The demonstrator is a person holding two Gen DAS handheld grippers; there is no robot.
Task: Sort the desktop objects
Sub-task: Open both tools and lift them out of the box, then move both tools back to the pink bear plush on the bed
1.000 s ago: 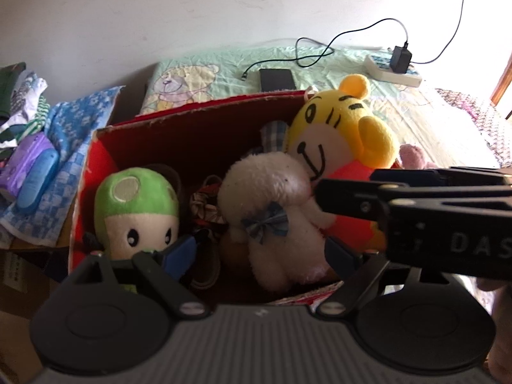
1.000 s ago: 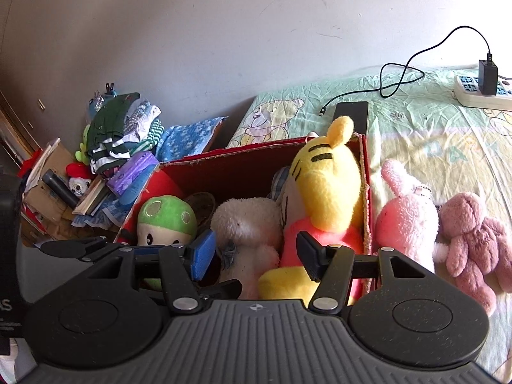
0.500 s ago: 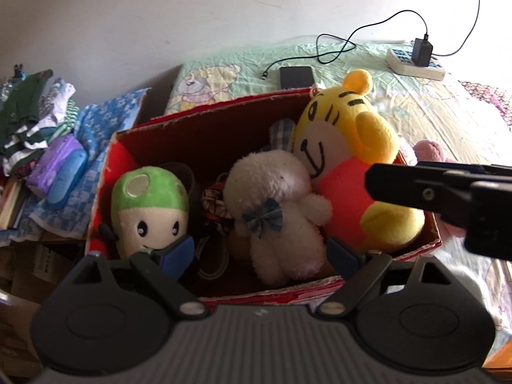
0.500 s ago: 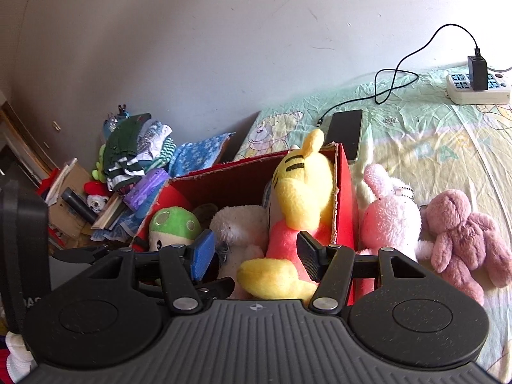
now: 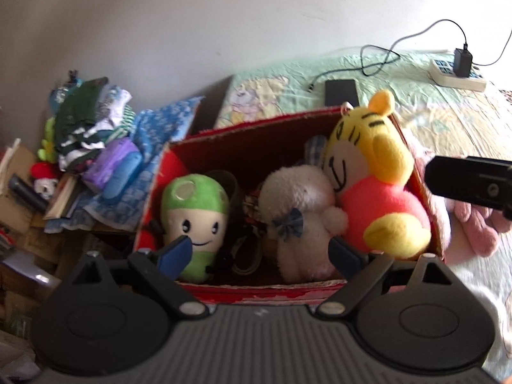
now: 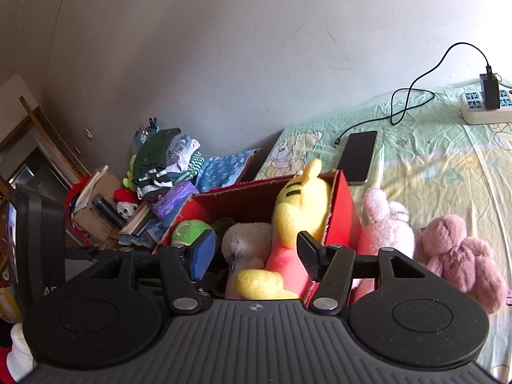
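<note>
Plush toys sat packed in red box [image 5: 256, 128] just ahead of both grippers: green mushroom toy [image 5: 192, 204] left, white lamb [image 5: 300, 211] mid, yellow tiger [image 5: 374, 179] right. Left gripper [image 5: 260, 254] was spread wide, nothing btwn fingers, hovering at box's near edge. Right gripper [image 6: 252, 252] also spread, empty, w/ tiger beyond its fingers. Pink bunny [image 6: 384, 224] & mauve plush [image 6: 460, 256] lay outside box, to right of right gripper, on bedsheet [image 6: 432, 160].
</note>
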